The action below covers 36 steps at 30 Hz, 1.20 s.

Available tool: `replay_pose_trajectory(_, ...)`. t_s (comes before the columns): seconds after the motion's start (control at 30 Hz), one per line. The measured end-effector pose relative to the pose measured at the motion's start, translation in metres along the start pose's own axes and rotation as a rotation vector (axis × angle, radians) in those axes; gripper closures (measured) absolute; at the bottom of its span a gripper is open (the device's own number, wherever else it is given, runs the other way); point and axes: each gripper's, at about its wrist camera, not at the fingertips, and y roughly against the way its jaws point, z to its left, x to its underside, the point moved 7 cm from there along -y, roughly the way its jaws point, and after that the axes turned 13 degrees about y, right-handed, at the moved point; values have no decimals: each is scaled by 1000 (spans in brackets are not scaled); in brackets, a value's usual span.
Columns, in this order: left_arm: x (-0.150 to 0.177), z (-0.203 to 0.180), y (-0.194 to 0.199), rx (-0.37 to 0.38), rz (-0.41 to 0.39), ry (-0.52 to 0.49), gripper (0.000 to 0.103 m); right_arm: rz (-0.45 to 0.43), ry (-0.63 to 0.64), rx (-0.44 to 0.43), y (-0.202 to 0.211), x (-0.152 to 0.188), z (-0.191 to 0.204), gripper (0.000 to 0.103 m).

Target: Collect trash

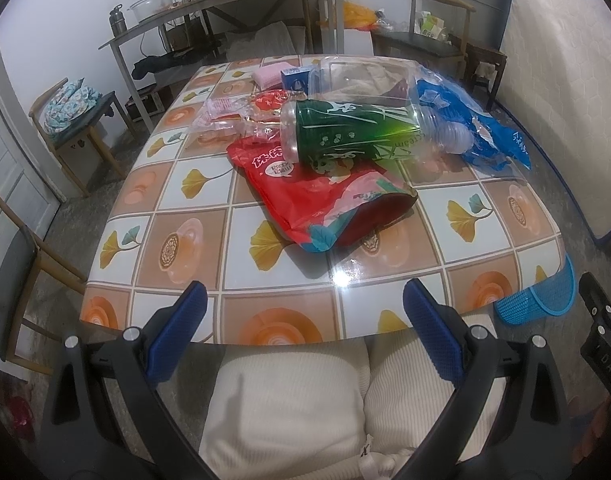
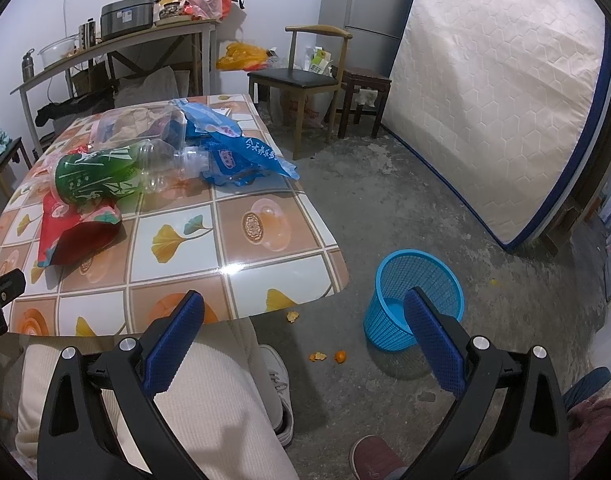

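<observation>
On the tiled table (image 1: 177, 248) the trash lies in one heap, well apart from both grippers. Going from the left: a pink-and-clear wrapper (image 1: 221, 114), then a red snack bag (image 1: 305, 196) with its mouth open toward the near edge, and on top of it a green-labelled plastic bottle (image 1: 357, 132) lying on its side. Behind the bottle stands a clear plastic box (image 1: 357, 76), and to the right lies a crumpled blue bag (image 1: 489, 132). The blue basket (image 2: 415, 300) stands on the floor, just beside the table's right corner.

The left gripper (image 1: 305, 328) hovers over the near edge with its jaws wide and nothing between them. The right gripper (image 2: 305, 336) is also spread wide and empty, and it looks partly at the basket.

I judge the bottle to be the main risk: it is round and rests on a slippery bag, so a push or a pull on the red bag could roll it off the table. Thin wrappers may also slip out of the pads, and a light bag dropped from high could miss the basket.

Hard to make out: what is inside the clear box, whether the bottle has a cap, and the small pink and blue items at the far edge. Orange bits (image 2: 329, 356) lie on the floor; they look like peel.
</observation>
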Motion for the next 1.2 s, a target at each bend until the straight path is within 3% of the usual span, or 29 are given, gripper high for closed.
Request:
replay_pose_trajectory(0.7,1,1,-1,24,-1,7,9,-2,-2,6,-4,-3,-3,6)
replay_pose_trajectory(1.03,-4,6,-13,91,38,37,9,-40,32,-5,-2,-21,12,6)
replay_pose_trajectory(1.2,-25,14,-22,145,41,72,9,-65,48,-26,-4,-38,24,6)
